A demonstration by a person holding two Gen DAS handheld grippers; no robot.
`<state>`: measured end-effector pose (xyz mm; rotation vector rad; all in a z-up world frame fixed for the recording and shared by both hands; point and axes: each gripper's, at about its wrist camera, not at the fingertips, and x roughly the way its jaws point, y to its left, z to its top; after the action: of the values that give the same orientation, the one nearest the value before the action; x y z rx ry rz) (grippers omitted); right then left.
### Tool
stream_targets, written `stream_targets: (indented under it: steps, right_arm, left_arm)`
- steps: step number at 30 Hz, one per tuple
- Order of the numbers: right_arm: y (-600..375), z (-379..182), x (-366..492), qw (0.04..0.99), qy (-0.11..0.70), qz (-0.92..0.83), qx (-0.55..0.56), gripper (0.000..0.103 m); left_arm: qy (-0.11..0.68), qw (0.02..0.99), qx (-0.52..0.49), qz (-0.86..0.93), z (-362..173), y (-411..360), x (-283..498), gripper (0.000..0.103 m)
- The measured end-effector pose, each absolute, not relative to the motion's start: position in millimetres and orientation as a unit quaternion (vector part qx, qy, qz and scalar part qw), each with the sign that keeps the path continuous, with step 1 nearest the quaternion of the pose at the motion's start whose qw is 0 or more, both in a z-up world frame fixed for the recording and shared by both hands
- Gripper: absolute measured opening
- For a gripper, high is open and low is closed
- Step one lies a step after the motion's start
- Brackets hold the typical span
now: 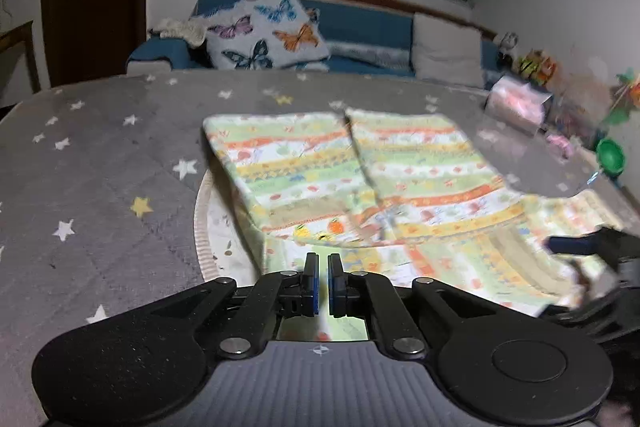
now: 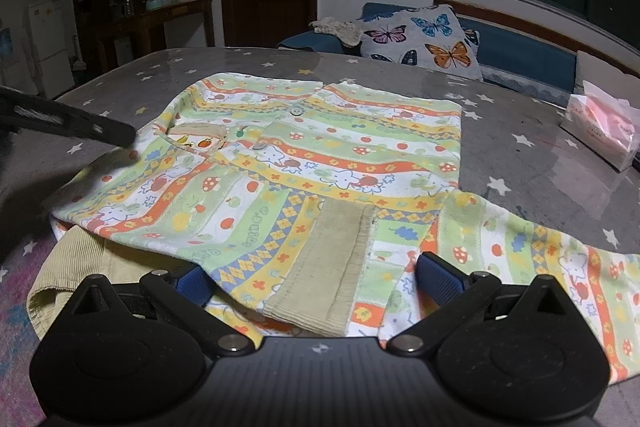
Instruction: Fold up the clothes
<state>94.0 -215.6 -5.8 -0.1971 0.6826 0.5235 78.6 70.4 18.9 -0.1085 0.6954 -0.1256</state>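
Observation:
A child's striped pyjama shirt point(image 2: 320, 155) with green, orange and yellow bands lies spread on the grey star-patterned table cover point(image 2: 540, 163); it also shows in the left wrist view point(image 1: 400, 179). My left gripper point(image 1: 323, 263) has its jaws nearly closed on a thin edge of the shirt's cloth, held just above the table. My right gripper point(image 2: 316, 279) is open, its blue pads either side of the shirt's near hem with its beige ribbed band. The left gripper's fingers point(image 2: 100, 133) show dark at the shirt's left side in the right wrist view.
A pink tissue pack point(image 2: 600, 131) lies at the table's right. A beige corduroy garment point(image 2: 80, 259) sticks out under the shirt's near left. A green cup point(image 1: 610, 157) and toys stand at the right edge. A blue sofa with a butterfly cushion point(image 2: 428, 39) stands behind.

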Motion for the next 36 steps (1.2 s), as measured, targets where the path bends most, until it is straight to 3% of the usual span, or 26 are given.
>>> stream_targets:
  steps: [8, 10, 15, 22, 26, 31, 36]
  right_arm:
    - [-248, 17, 70, 0.916, 0.323, 0.206, -0.124, 0.103]
    - [-254, 25, 67, 0.921, 0.316, 0.201, -0.109, 0.103]
    - [-244, 32, 71, 0.925, 0.307, 0.210, -0.085, 0.103]
    - [-226, 5, 77, 0.915, 0.328, 0.200, -0.123, 0.102]
    - [-249, 13, 71, 0.924, 0.321, 0.186, -0.098, 0.102]
    - [-295, 17, 80, 0.936, 0.321, 0.119, -0.080, 0.101]
    - [-350, 12, 96, 0.942, 0.327, 0.041, -0.059, 0.092]
  left_arm:
    - [0.343, 0.937, -0.032, -0.056, 9, 66, 86, 0.009]
    - [0.344, 0.937, -0.026, -0.055, 6, 64, 88, 0.026]
    - [0.343, 0.937, -0.003, -0.068, 2, 46, 84, 0.053]
    - [0.341, 0.936, 0.030, -0.086, -3, 20, 80, 0.069]
    - [0.340, 0.934, 0.048, -0.096, -7, 5, 77, 0.073]
    - [0.323, 0.941, 0.044, -0.088, 2, 7, 73, 0.085]
    - [0.319, 0.944, 0.041, -0.080, 7, 11, 70, 0.093]
